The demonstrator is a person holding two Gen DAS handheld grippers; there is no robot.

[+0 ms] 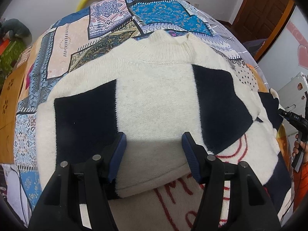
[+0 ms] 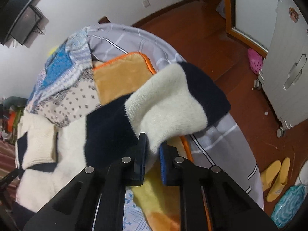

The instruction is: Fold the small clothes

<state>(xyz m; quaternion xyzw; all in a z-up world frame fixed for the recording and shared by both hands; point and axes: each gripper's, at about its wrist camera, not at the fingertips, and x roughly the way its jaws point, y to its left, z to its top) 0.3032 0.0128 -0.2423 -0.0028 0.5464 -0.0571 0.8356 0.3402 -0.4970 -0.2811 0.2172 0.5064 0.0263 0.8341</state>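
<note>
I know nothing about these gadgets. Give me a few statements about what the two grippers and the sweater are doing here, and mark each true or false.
1. The right gripper is pinching a sleeve of the sweater. True.
2. The left gripper is clamped on the collar. False: it is open above the sweater's folded body, gripping nothing.
3. The sweater is cream with dark navy patches. True.
4. The sweater lies on a bare wooden floor. False: it lies on a patterned bedspread.
5. Yellow slippers sit on the floor. True.

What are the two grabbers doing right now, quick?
Left hand-held gripper: open, empty, over the cream and navy sweater.
Right hand-held gripper: closed on the sweater's sleeve, lifted.
</note>
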